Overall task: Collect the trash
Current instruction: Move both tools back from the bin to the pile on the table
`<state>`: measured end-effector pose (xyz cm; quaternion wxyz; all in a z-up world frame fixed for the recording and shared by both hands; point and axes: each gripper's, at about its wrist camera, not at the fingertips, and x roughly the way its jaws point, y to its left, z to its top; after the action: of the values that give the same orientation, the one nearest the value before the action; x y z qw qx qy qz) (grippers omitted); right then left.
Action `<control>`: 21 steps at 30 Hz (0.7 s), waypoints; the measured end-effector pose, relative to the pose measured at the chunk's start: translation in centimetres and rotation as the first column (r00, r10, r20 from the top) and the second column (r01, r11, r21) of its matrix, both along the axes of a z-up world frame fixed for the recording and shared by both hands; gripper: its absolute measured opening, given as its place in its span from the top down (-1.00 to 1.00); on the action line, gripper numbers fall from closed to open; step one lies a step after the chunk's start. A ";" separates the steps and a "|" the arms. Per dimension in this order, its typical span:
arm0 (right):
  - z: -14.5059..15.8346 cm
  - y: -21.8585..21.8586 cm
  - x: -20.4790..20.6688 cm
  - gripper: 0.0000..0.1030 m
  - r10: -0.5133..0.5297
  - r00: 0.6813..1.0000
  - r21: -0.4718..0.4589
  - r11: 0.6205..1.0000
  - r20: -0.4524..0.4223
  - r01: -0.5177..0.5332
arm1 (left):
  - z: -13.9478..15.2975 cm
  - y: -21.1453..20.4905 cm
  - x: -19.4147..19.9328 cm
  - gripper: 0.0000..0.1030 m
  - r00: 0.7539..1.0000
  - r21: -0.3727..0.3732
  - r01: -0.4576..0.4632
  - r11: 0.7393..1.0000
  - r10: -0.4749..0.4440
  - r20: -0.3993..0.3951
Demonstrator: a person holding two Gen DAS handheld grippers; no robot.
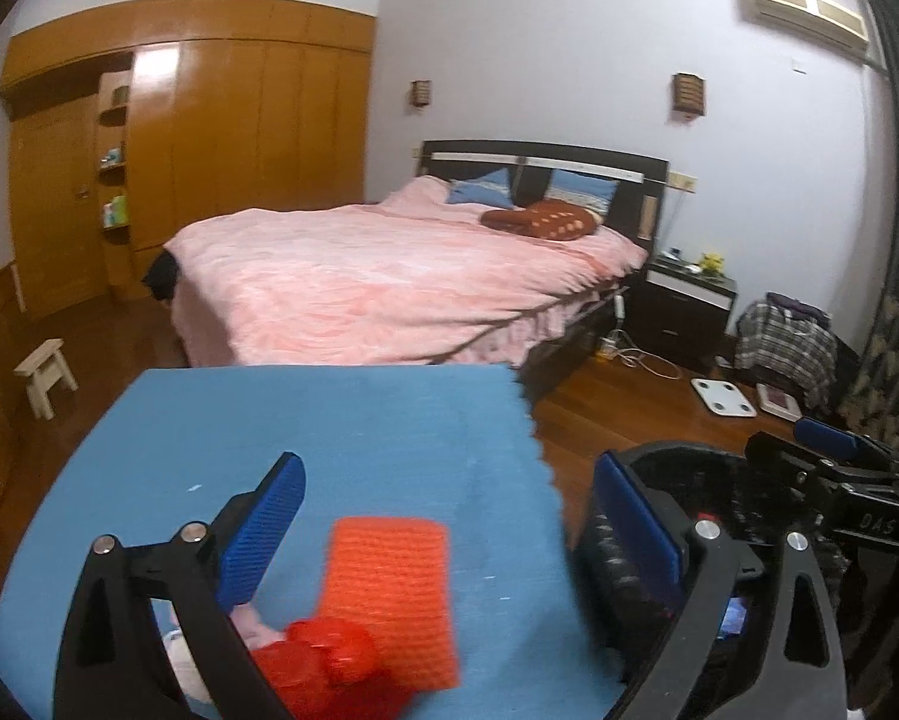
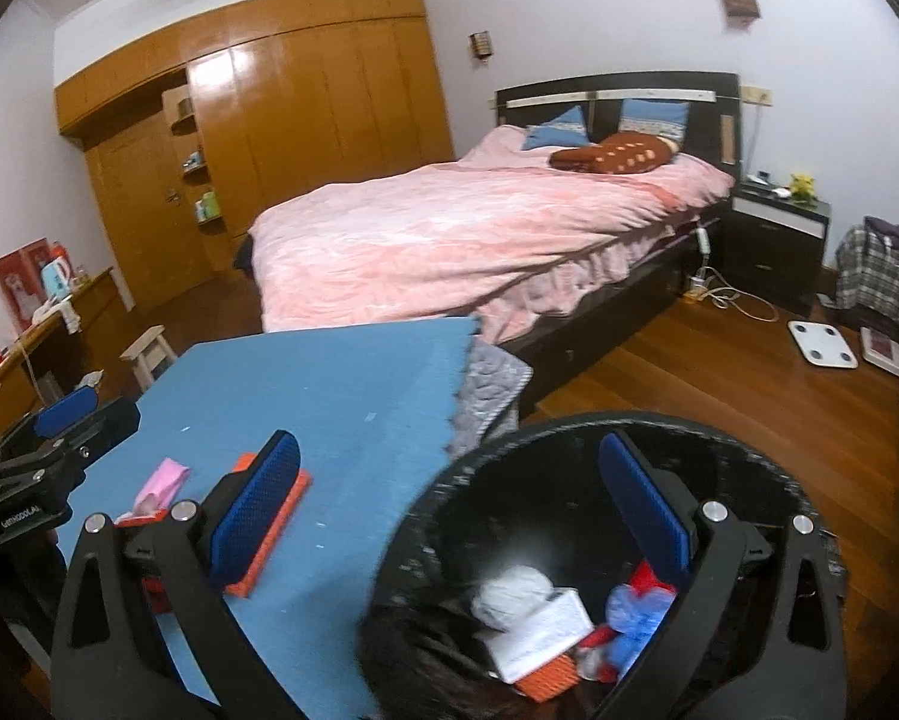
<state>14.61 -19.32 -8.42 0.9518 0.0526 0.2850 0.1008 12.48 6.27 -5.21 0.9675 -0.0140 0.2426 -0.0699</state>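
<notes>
Trash was seen piled in the black bin (image 2: 569, 438) at the near right, just off the tabletop (image 2: 329, 384) edge: a white crumpled wad (image 2: 512, 591), a white box (image 2: 539, 633), blue crumpled plastic (image 2: 635, 609) and an orange scrap (image 2: 548, 678) were gathered at the bottom. More was left on the blue tabletop. An orange textured pad (image 1: 389, 594) was laid flat near the left gripper (image 1: 449, 546), with a red crumpled plastic piece (image 1: 329, 669) touching its near edge and something pale pink (image 1: 257, 630) just beside that, partly hidden by the left finger. From the right wrist view, a pink packet (image 2: 161, 483) was seen on the tabletop just left of the orange pad (image 2: 269, 534).

The left gripper's jaws were spread wide and nothing was gripped; the pad lay between them but was not pressed. The right gripper (image 2: 464, 516) was held over the bin's rim, its jaws likewise released and empty, the left finger over the tabletop and the right finger over the bin's opening.

Beyond the tabletop, a bed (image 1: 389, 276) under a pink cover was seen, with a wooden wardrobe (image 1: 209, 138) at the far left.
</notes>
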 end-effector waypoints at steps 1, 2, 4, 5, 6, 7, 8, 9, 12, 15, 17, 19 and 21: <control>0.0 0.9 0.3 -0.89 0.015 1.000 -0.003 1.000 0.002 -0.015 | -0.1 0.6 -0.1 -0.85 1.000 0.002 -0.011 1.000 0.011 0.000; -0.1 1.5 0.4 -0.89 0.023 1.000 -0.005 1.000 0.003 -0.023 | -0.2 1.2 -0.1 -0.84 1.000 0.003 -0.024 1.000 0.024 -0.001; -0.1 2.9 0.8 -0.89 0.045 0.999 -0.006 0.999 0.004 -0.045 | -0.5 2.7 -0.3 -0.84 0.999 0.005 -0.052 0.999 0.052 -0.004; -0.2 3.3 1.0 -0.89 0.051 0.999 -0.006 0.999 0.004 -0.051 | -0.6 3.4 -0.2 -0.84 0.998 0.008 -0.064 0.998 0.064 -0.006; -0.2 4.0 1.2 -0.89 0.059 0.998 -0.005 0.998 0.004 -0.059 | -0.8 3.9 -0.3 -0.84 0.997 0.010 -0.073 0.997 0.074 -0.008; -0.4 4.3 1.3 -0.89 0.064 0.998 -0.004 0.998 0.002 -0.064 | -0.9 4.4 -0.3 -0.84 0.997 0.013 -0.082 0.997 0.082 -0.009; -0.5 5.0 1.5 -0.89 0.073 0.997 -0.001 0.997 0.000 -0.073 | -1.1 5.1 -0.4 -0.84 0.995 0.017 -0.094 0.995 0.094 -0.011; -0.6 5.6 1.8 -0.89 0.080 0.997 0.000 0.997 -0.001 -0.080 | -1.4 5.9 -0.5 -0.84 0.994 0.021 -0.105 0.994 0.106 -0.012; -1.1 7.4 2.3 -0.89 0.099 0.995 -0.005 0.995 -0.008 -0.099 | -2.0 7.9 -0.5 -0.84 0.990 0.033 -0.141 0.989 0.142 -0.023; -1.8 9.2 2.9 -0.89 0.117 0.993 -0.015 0.993 -0.016 -0.117 | -2.6 10.0 -0.3 -0.84 0.983 0.045 -0.177 0.983 0.179 -0.036; -2.4 10.3 3.5 -0.89 0.127 0.991 -0.020 0.992 -0.031 -0.128 | -3.2 11.2 -0.3 -0.84 0.978 0.055 -0.199 0.978 0.201 -0.047; -3.0 11.3 4.0 -0.89 0.131 0.991 -0.027 0.991 -0.037 -0.132 | -3.9 12.3 -0.2 -0.84 0.973 0.064 -0.218 0.974 0.222 -0.060; -3.6 12.3 4.3 -0.89 0.133 0.990 -0.033 0.990 -0.043 -0.134 | -4.7 13.4 -0.1 -0.83 0.968 0.073 -0.235 0.969 0.241 -0.073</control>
<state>18.90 -7.05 -12.01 0.9377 0.0185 0.3090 0.1581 12.40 19.70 -9.89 0.9582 -0.0151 0.2805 0.0551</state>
